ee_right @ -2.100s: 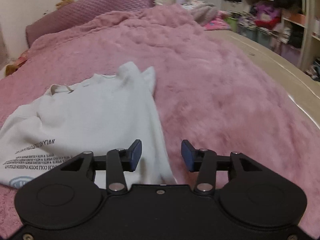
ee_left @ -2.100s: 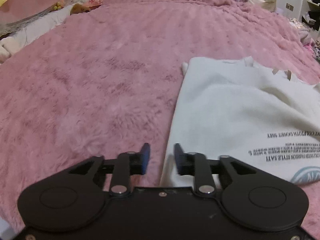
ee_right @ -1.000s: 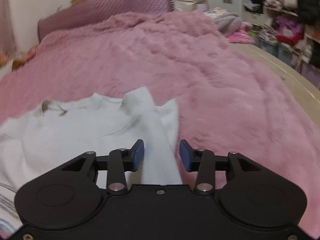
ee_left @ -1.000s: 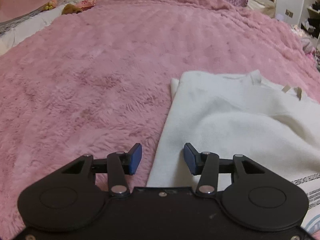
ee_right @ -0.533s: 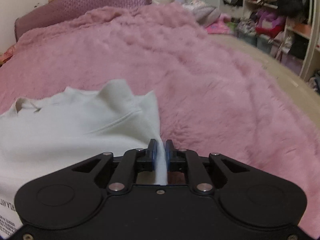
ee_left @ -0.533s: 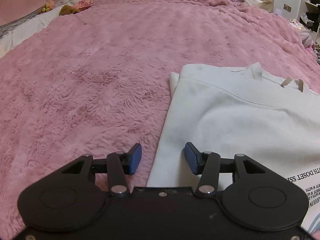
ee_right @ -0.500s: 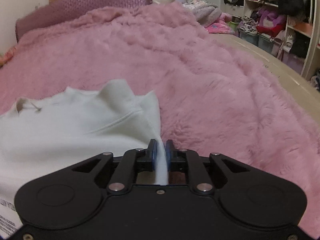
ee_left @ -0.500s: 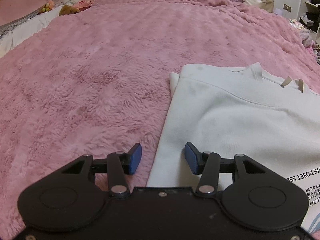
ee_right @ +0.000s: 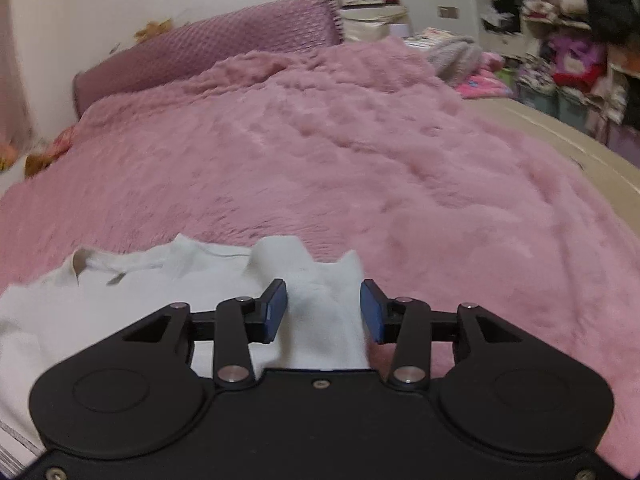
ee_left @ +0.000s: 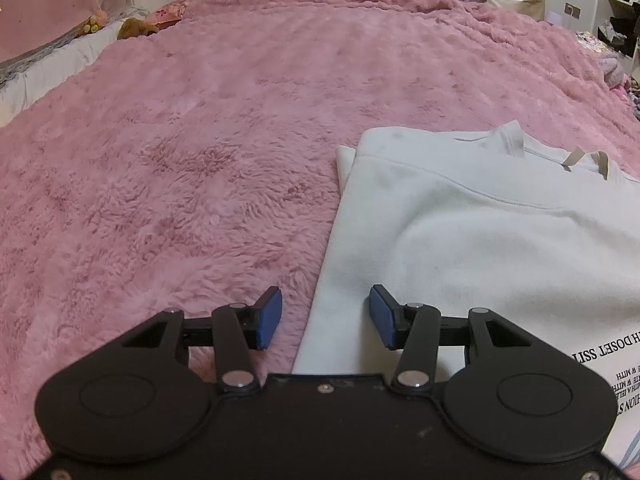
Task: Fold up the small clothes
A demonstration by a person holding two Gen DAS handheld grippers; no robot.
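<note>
Left wrist: black two-finger left gripper (ee_left: pixel 325 316) held low and level, released, jaws spread astride the 9 o'clock edge of the white printed cotton sweatshirt (ee_left: pixel 460 240) lying flat on the fluffy pink blanket (ee_left: pixel 200 160) | Right wrist: black two-finger right gripper (ee_right: pixel 323 311) low, released, bunched sweatshirt (ee_right: pixel 316 280) cloth between its blue pads (ee_right: pixel 276 312), collar at 10 o'clock.

A fluffy pink blanket (ee_left: pixel 224 152) covers the bed and fills most of both views. A purple quilted headboard (ee_right: pixel 208 52) runs along the upper part of the frame. In the right wrist view, cluttered shelves (ee_right: pixel 560 36) fill the upper right, and a grey fuzzy bundle (ee_right: pixel 454 58) lies at the blanket's far edge. In the left wrist view, a small stuffed toy (ee_left: pixel 134 28) sits upper left.
</note>
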